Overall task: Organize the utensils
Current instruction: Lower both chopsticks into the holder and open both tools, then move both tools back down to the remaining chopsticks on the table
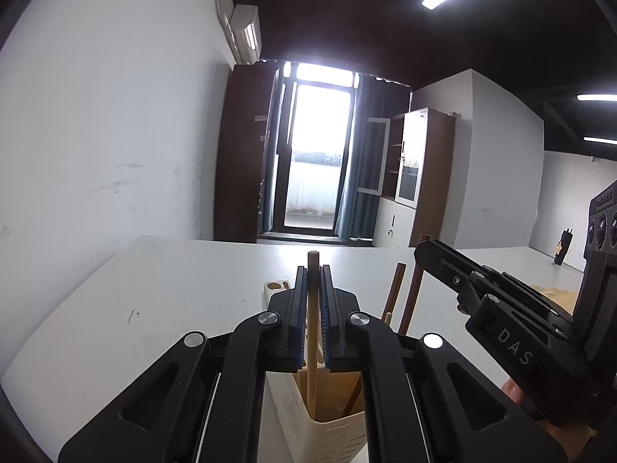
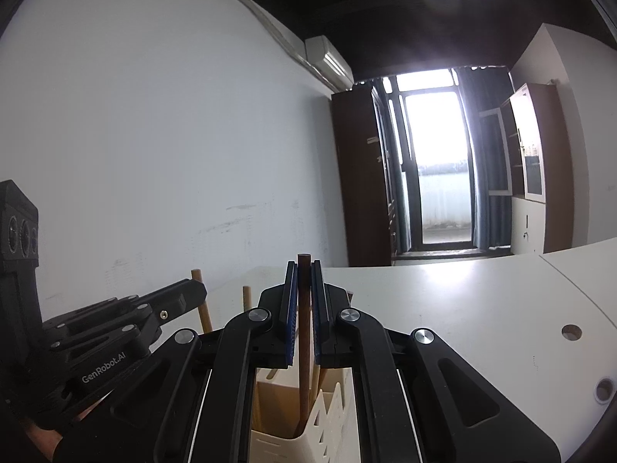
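My left gripper (image 1: pixel 313 274) is shut on a light wooden utensil handle (image 1: pixel 312 332) that stands upright in a cream slotted utensil holder (image 1: pixel 339 436). My right gripper (image 2: pixel 304 270) is shut on a dark brown wooden handle (image 2: pixel 303 347) that stands in the same holder (image 2: pixel 308 443). Two more dark handles (image 1: pixel 397 289) lean in the holder in the left wrist view. Each gripper shows in the other's view, the right one (image 1: pixel 424 249) at right, the left one (image 2: pixel 200 289) at left. The utensil heads are hidden inside the holder.
The holder stands on a white table (image 1: pixel 154 289) beside a white wall. A small cream block with holes (image 1: pixel 275 289) sits behind the holder. The table (image 2: pixel 482 308) has round cable holes (image 2: pixel 571 332) at right. A glass door and cabinets lie beyond.
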Demonstrator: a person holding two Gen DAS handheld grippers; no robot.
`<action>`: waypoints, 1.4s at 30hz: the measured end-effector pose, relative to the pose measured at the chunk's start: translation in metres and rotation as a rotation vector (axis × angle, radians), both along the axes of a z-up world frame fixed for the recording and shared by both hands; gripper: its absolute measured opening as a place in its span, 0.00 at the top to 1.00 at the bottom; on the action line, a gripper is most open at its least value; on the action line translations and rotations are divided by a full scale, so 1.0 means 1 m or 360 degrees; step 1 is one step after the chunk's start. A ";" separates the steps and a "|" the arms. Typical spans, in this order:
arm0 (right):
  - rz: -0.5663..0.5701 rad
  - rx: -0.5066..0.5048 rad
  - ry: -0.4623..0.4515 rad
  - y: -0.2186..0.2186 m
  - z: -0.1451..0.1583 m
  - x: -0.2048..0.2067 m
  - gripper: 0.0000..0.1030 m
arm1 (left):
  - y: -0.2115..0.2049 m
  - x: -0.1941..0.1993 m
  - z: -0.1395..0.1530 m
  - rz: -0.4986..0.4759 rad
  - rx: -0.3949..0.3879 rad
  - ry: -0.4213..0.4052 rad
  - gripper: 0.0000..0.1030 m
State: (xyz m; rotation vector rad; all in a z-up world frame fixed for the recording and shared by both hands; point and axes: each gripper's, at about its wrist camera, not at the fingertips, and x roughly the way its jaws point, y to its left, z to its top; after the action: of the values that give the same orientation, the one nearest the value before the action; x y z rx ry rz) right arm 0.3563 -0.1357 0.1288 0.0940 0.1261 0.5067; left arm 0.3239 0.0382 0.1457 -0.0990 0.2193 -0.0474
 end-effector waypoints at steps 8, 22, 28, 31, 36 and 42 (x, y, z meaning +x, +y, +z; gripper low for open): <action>0.0008 -0.0067 0.0053 0.005 -0.006 -0.003 0.92 | 0.003 0.002 0.006 0.0006 -0.0036 0.0035 0.94; -0.0063 -0.0084 0.0095 -0.001 -0.005 -0.006 0.67 | 0.006 -0.019 0.014 0.0050 0.0001 -0.0031 0.77; -0.0089 -0.0112 0.0144 -0.002 -0.008 -0.010 0.67 | 0.005 -0.025 0.013 0.0040 0.0017 0.0013 0.69; -0.0103 -0.0122 0.0162 -0.003 -0.008 -0.013 0.60 | 0.003 -0.031 0.011 0.0043 0.0036 0.0034 0.65; -0.0130 -0.0119 0.0219 -0.013 -0.015 -0.025 0.56 | 0.003 -0.042 0.009 0.0042 0.0051 0.0078 0.58; -0.0152 -0.0146 0.0339 -0.018 -0.022 -0.035 0.49 | 0.006 -0.050 -0.007 0.0018 0.0051 0.0212 0.50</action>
State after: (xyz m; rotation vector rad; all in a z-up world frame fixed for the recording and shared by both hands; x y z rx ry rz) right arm 0.3215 -0.1540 0.1066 0.0637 0.3511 0.3939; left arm 0.2737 0.0442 0.1384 -0.0716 0.3525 -0.0259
